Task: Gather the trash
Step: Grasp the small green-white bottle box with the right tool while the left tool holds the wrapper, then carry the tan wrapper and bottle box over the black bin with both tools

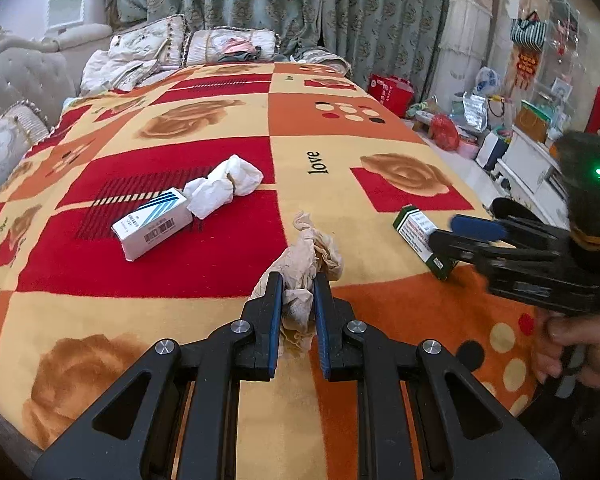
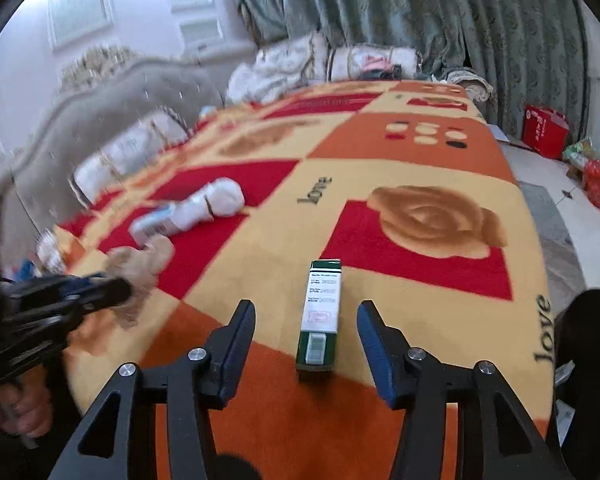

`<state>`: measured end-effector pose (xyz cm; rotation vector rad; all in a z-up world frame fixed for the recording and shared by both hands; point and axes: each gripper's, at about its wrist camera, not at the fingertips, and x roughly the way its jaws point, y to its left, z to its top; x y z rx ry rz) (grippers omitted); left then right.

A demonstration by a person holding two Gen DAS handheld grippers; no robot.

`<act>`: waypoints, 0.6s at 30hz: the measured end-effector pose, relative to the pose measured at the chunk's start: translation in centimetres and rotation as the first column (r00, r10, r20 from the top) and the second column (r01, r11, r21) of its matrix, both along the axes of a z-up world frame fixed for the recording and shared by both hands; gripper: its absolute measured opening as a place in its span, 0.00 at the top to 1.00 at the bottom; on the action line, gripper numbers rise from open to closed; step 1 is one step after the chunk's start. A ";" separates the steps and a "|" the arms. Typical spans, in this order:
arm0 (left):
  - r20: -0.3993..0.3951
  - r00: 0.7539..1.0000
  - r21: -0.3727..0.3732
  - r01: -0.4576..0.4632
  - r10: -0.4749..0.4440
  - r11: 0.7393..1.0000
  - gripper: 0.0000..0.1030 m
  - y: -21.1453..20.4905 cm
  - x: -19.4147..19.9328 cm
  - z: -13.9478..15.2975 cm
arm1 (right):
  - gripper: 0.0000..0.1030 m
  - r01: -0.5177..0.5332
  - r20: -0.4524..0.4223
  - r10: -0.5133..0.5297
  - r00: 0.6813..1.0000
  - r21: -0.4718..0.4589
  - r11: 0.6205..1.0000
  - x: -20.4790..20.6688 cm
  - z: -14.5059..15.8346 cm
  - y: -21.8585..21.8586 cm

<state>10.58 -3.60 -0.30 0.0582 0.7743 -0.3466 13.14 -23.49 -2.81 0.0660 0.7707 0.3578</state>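
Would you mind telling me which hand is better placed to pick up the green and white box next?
The right. The right gripper is open with its fingers on either side of the green and white box on the blanket. The left gripper is shut on a crumpled tissue.

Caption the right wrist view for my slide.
Open right hand-held gripper straddles a green-and-white carton on the patterned blanket.

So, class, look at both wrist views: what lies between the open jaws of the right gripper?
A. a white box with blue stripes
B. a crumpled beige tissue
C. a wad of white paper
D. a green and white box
D: in the right wrist view the green and white box lies on the blanket between the right gripper's spread fingers, untouched.
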 end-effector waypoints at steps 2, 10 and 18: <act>0.001 1.000 0.000 0.003 -0.003 1.000 0.87 0.0 0.0 0.0 | 0.51 -0.002 -0.032 0.001 0.999 -0.008 1.000 1.1 -0.7 0.5; -0.008 1.000 -0.013 -0.007 0.007 1.000 0.87 0.4 0.1 -0.1 | 0.80 0.030 -0.092 -0.034 0.995 -0.047 0.998 2.5 -2.3 1.0; -0.010 1.000 -0.028 0.009 -0.009 1.000 0.87 0.3 0.0 0.1 | 0.80 -0.006 0.003 0.006 1.000 -0.011 1.000 -0.2 -0.2 0.4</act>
